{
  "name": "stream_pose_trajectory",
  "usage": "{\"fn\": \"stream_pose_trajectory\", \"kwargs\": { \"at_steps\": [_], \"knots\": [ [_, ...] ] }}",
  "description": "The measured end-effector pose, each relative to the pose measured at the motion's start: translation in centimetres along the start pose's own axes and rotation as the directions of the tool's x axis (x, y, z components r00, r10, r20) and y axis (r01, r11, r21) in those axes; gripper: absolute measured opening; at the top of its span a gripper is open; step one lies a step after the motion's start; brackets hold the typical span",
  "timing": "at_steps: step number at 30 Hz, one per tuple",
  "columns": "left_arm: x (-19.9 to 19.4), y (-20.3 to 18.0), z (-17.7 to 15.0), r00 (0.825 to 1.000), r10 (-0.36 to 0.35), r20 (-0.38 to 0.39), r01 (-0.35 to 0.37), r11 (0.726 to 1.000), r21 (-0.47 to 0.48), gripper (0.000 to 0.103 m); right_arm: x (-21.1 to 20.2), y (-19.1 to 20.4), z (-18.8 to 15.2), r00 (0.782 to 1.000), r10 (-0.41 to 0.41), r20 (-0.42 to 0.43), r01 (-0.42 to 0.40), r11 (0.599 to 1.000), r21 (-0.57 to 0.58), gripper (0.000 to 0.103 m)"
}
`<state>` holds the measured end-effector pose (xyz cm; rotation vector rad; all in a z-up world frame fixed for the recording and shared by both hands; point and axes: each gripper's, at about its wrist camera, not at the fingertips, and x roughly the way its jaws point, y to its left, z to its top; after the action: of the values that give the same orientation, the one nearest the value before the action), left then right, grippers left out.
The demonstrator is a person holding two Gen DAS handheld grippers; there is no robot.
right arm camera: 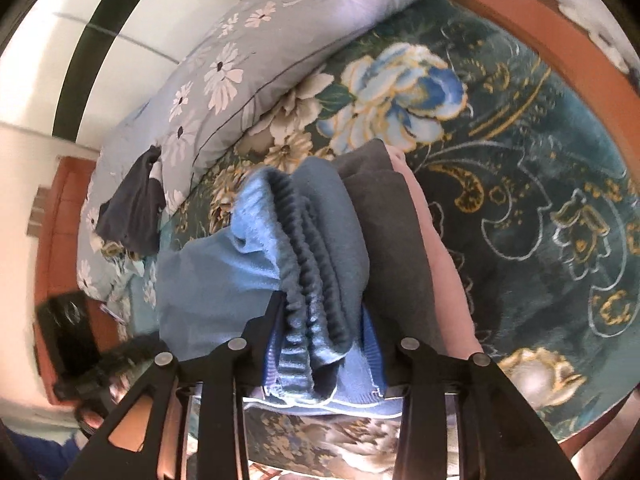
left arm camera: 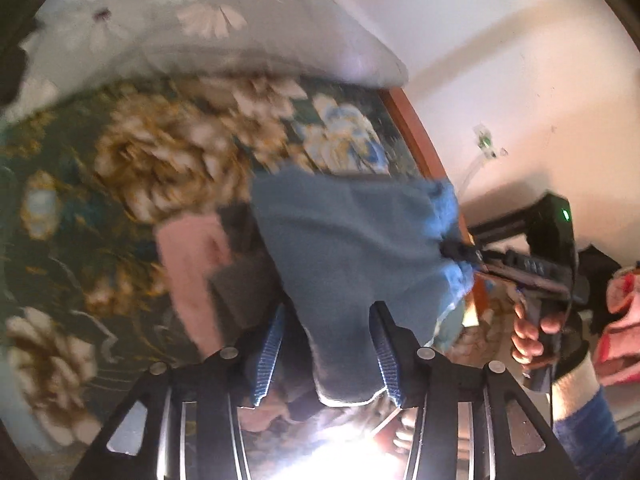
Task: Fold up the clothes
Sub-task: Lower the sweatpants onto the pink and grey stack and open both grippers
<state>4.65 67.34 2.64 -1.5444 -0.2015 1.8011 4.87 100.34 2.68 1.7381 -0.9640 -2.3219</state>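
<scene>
The left gripper (left arm camera: 328,356) and the right gripper (right arm camera: 320,344) each pinched the blue garment (left arm camera: 352,240) between narrow jaws. It hung above the floral blanket (right arm camera: 520,208), beside grey and pink clothes (right arm camera: 400,248).

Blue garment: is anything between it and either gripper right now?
No. Both grippers are already clamped on the blue garment: the right gripper on its ribbed waistband, the left gripper on another edge. Grey and pink clothes lie beside it.
</scene>
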Motion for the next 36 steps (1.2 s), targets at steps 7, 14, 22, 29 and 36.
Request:
{"fn": "stream_pose_trajectory", "kwargs": {
  "at_steps": [7,14,22,29,36],
  "knots": [
    [-1.5,-2.4,2.4,0.996,0.063,0.064,-0.070,0.990,0.126,0.048,-3.9,0.4,-0.9,0.995,-0.043,0.088,0.044,0.999,-0.010,0.040],
    [2.2,-4.4,2.8,0.995,0.101,0.024,-0.104,0.960,0.262,0.048,-2.5,3.8,-2.4,0.998,0.000,0.070,0.008,0.993,-0.120,0.040],
    [4.6,-2.9,1.5,0.991,0.136,-0.015,-0.127,0.952,0.277,0.048,0.1,2.8,-3.5,0.998,-0.020,0.053,0.025,0.994,-0.103,0.040],
    [4.6,-2.6,1.4,0.991,0.134,-0.019,-0.124,0.957,0.262,0.048,1.2,2.3,-3.9,0.998,-0.016,0.064,0.020,0.998,-0.061,0.040],
    [1.7,-4.9,-0.8,0.992,0.123,0.014,-0.121,0.943,0.309,0.048,-1.9,4.0,-6.2,0.989,-0.018,0.145,0.024,0.999,-0.040,0.040]
  ]
}}
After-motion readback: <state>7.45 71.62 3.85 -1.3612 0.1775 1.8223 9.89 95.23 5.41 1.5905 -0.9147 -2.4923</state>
